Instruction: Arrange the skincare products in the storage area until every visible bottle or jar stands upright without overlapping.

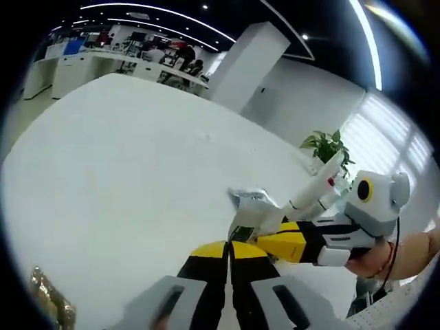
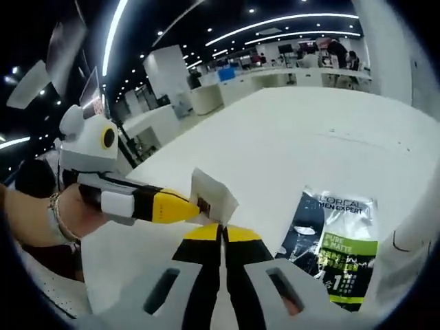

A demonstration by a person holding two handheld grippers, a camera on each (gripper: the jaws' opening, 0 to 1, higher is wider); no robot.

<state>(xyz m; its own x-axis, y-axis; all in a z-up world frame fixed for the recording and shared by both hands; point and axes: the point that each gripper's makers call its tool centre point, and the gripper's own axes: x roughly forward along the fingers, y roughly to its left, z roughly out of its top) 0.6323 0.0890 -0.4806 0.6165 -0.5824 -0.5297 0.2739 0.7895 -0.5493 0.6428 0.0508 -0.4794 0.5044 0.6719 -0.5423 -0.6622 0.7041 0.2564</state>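
Note:
A small silvery sachet (image 1: 251, 204) stands on edge above the white table (image 1: 124, 172), pinched between both grippers. My left gripper (image 1: 231, 246) is shut on its lower corner. The right gripper (image 1: 264, 240) comes in from the right and is shut on the same sachet. In the right gripper view the sachet (image 2: 214, 195) rises from my right gripper (image 2: 221, 231), and the left gripper (image 2: 195, 206) nips its left edge. A L'Oreal Men Expert sachet (image 2: 336, 249) lies flat on the table to the right. A white tube (image 1: 318, 187) lies beyond the right gripper, and the tube (image 2: 412, 230) sits at the right edge.
A gold-coloured object (image 1: 48, 297) sits at the lower left. A potted plant (image 1: 326, 146) stands past the table's far right side. A hand (image 2: 51, 220) with a bracelet holds the left gripper. White desks and people are far behind.

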